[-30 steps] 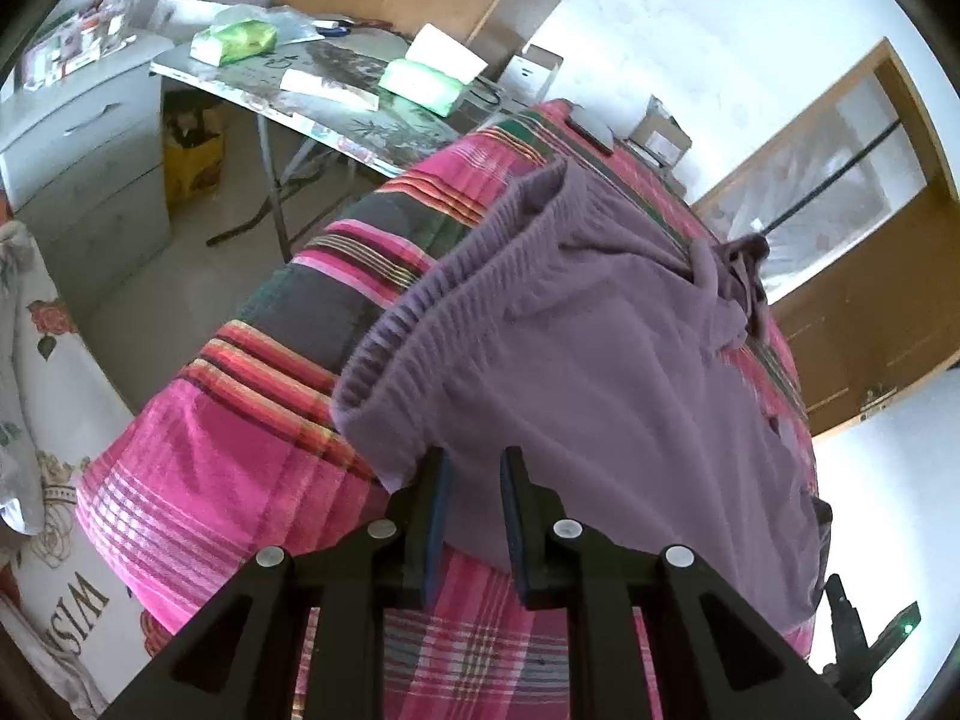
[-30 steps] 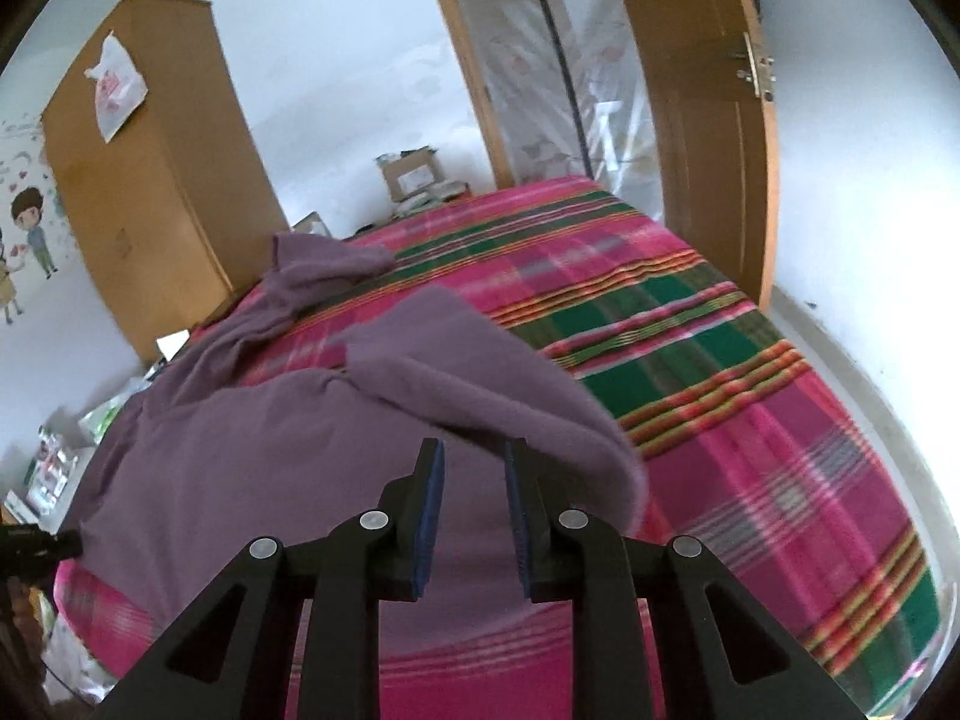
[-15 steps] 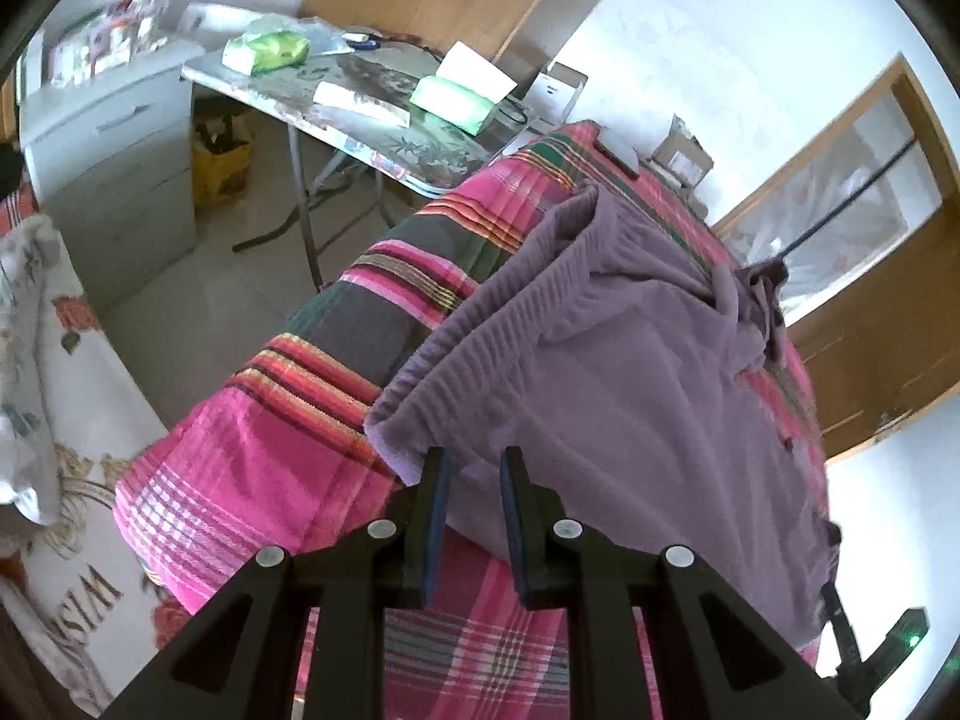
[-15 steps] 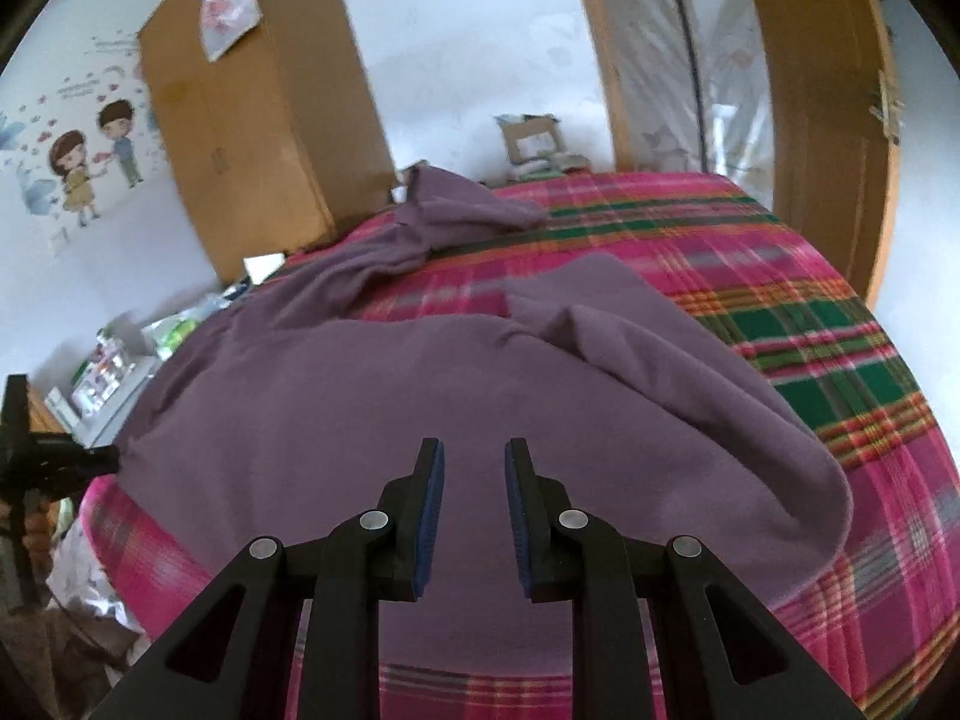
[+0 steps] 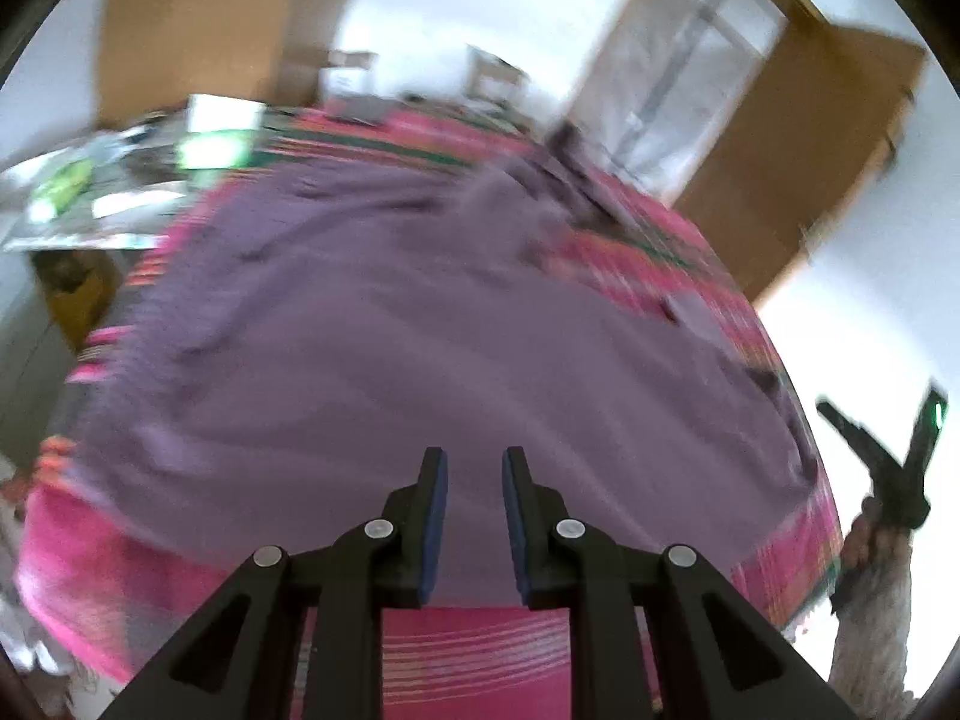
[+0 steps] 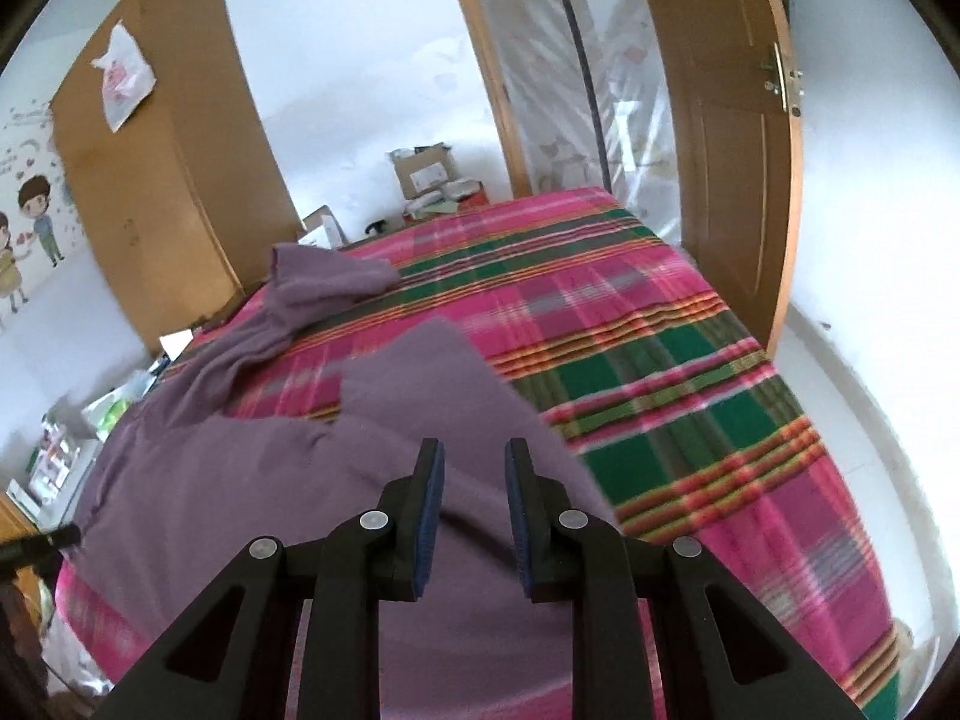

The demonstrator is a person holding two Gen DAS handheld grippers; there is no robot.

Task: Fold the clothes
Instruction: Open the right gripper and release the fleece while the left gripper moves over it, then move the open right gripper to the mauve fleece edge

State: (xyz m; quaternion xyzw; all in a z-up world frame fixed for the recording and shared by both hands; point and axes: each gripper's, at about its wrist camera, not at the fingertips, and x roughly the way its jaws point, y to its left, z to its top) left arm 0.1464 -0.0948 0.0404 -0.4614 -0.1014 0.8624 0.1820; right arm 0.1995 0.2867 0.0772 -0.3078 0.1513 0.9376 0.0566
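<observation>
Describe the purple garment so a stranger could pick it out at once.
A bed with a pink-and-green plaid cover fills the room beside a wooden door. Spread across its near end lies the purple garment, the only plain, unpatterned cloth there, with one sleeve trailing towards the wardrobe.

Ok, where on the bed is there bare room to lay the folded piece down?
Free: the plaid pink-and-green bedspread between the purple garment and the wooden door, and its far end below the cardboard box. A narrow bare strip runs along the near edge. Crowded: the wardrobe side, where the garment's body and bunched sleeve lie.
</observation>
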